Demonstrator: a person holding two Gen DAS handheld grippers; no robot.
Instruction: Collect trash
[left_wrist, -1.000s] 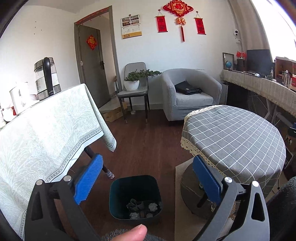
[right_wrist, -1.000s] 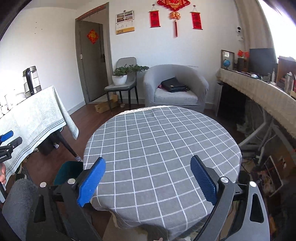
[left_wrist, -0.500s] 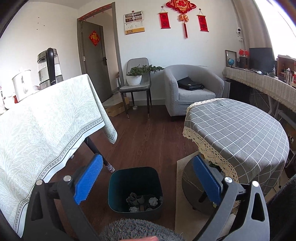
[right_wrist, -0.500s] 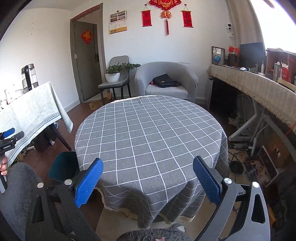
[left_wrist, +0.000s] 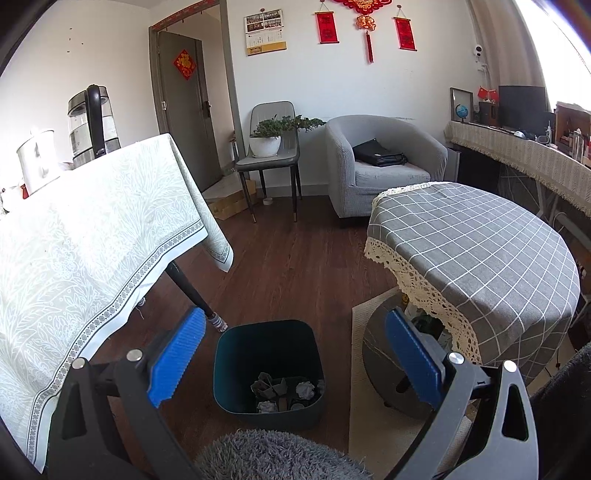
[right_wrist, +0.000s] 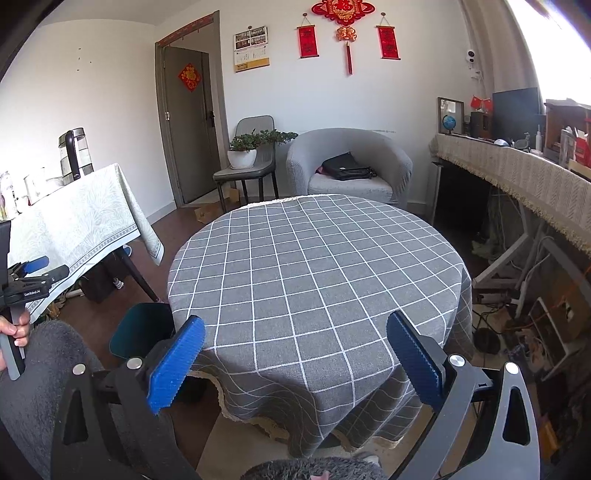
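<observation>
Since both tools are spread wide with nothing between the pads, I'd say the collecting is pretty much done. The left tool (left_wrist: 293, 356) hangs right above the dark teal bin (left_wrist: 269, 365) on the floor, crumpled paper trash (left_wrist: 286, 391) sitting in its bottom. The right tool (right_wrist: 295, 360) points over the round checkered counter (right_wrist: 317, 280), which shows no scraps.

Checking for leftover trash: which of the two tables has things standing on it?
The leaf-patterned table at left: a glass kettle and a white pot stand at its far end. The round checked table shows only its grey cloth.
</observation>
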